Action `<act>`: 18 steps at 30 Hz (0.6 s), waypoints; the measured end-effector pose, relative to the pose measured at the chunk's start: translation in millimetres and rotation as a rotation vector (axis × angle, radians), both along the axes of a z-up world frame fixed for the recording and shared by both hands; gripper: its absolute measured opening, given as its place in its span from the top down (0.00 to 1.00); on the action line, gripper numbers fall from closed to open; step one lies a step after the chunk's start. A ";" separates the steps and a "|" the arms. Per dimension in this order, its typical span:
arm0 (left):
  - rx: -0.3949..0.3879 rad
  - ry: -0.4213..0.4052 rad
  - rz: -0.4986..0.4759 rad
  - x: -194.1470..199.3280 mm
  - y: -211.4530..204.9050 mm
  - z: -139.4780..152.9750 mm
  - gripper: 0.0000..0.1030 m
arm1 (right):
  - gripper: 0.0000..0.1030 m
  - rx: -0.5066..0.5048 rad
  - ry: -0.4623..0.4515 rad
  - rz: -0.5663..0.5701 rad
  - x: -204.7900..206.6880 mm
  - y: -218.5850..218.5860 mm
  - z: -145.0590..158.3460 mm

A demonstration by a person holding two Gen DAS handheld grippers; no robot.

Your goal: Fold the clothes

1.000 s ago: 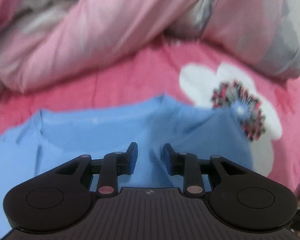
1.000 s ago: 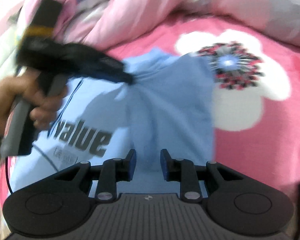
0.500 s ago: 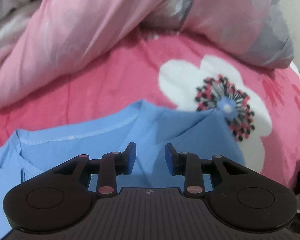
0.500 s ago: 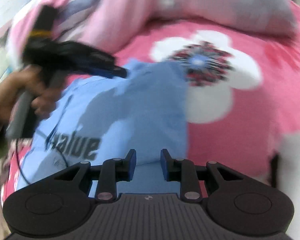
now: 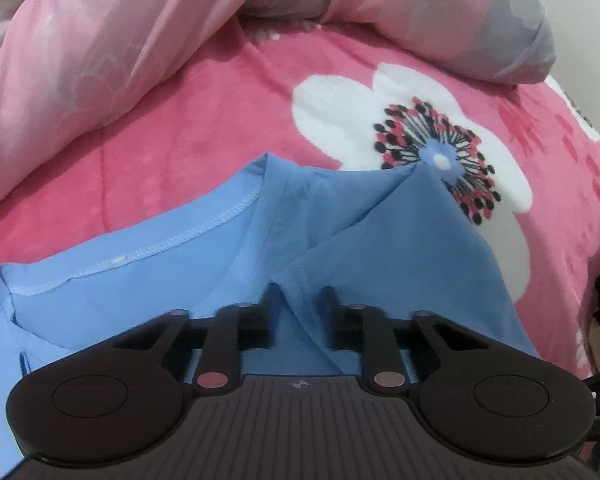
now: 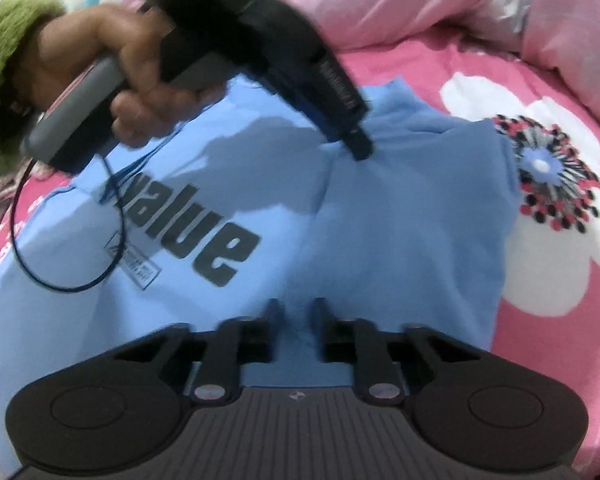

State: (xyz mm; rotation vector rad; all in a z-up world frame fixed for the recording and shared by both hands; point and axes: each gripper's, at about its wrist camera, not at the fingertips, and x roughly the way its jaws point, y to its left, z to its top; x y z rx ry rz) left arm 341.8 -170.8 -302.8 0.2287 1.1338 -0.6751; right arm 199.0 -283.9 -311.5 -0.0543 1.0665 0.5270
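Observation:
A light blue T-shirt [image 5: 400,248] with the dark word "value" lies print-up on a pink flowered bedspread [image 5: 220,100], its right side folded over. My left gripper [image 5: 300,292] is at the shoulder near the collar. Its jaws are closing on a raised ridge of the folded cloth. In the right wrist view the left gripper [image 6: 360,150] pinches the T-shirt [image 6: 412,216], and creases run out from its tip. My right gripper [image 6: 297,308] is lower on the same folded part, its jaws closing with bunched cloth between them.
A person's hand [image 6: 100,52] in a green sleeve [image 6: 4,80] holds the left gripper's handle. A thin dark cable [image 6: 60,280] loops over the shirt. A rumpled pink and grey duvet [image 5: 100,40] is piled along the far side of the bed.
Both pairs of jaws have narrowed onto the blue cloth. The left gripper has sunk closer to the shirt's shoulder. The right gripper has shifted and rolled, so the left one now looms larger in its view.

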 end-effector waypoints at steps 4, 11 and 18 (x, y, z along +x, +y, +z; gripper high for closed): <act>-0.026 0.003 0.040 -4.3 4.4 10.1 0.98 | 0.96 0.020 0.002 -0.022 -1.8 -7.0 11.4; -0.027 -0.005 0.077 -11.6 10.6 26.0 0.99 | 0.96 0.074 0.003 -0.024 -4.3 -6.5 31.8; 0.073 -0.001 0.142 -12.7 19.3 12.1 0.99 | 0.96 0.102 0.050 -0.028 -1.3 0.7 13.5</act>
